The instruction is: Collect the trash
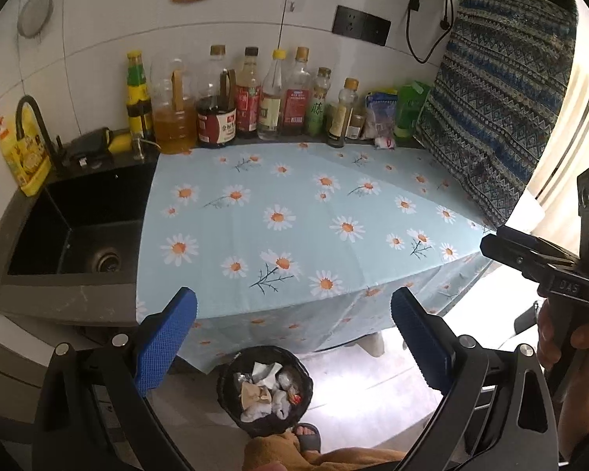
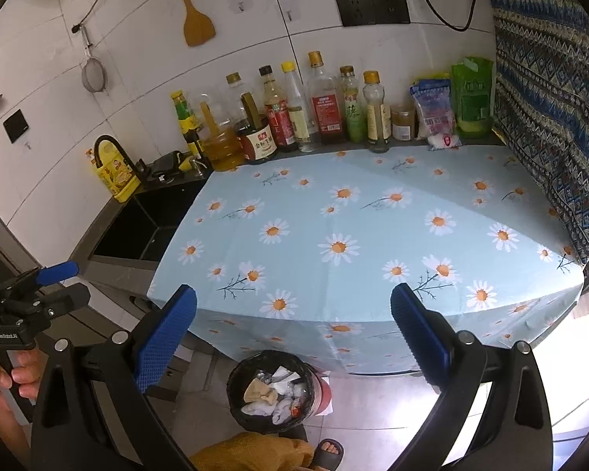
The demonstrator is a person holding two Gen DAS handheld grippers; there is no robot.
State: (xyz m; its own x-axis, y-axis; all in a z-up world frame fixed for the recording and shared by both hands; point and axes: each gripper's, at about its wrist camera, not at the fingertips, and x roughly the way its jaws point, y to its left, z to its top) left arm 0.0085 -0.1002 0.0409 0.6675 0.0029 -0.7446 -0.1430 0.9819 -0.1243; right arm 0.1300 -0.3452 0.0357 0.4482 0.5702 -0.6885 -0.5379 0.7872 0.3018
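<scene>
The left gripper (image 1: 293,337) stands wide, its blue pads far apart with nothing between them, and the right gripper (image 2: 293,337) is just as wide and just as empty. Both hang above the front edge of the counter, pointing down past the daisy tablecloth (image 1: 294,212) toward the floor.

The trash (image 2: 275,394) lies in the bin (image 2: 239,412), a small black-lined one on the tiled floor just in front of the hanging cloth edge, near the person's sandalled foot (image 2: 328,453). It shows as crumpled white paper, a tan scrap, and bits of foil or wrapper with a touch of red, heaped close to the rim. No loose litter shows on the cloth itself; the bottles (image 1: 251,94) and packets along the back wall look like kitchen stock, not waste.

Such scraps would likely handle as very light and soft: they crush under the pads rather than resist, and a foil piece may slip or spring. A pinch across a bulky crumpled fold looks the safer hold, since a flat edge could slide out. If the bin itself must be moved, its rim seems the natural place to grip, though the liner looks thin and may pull loose.
</scene>
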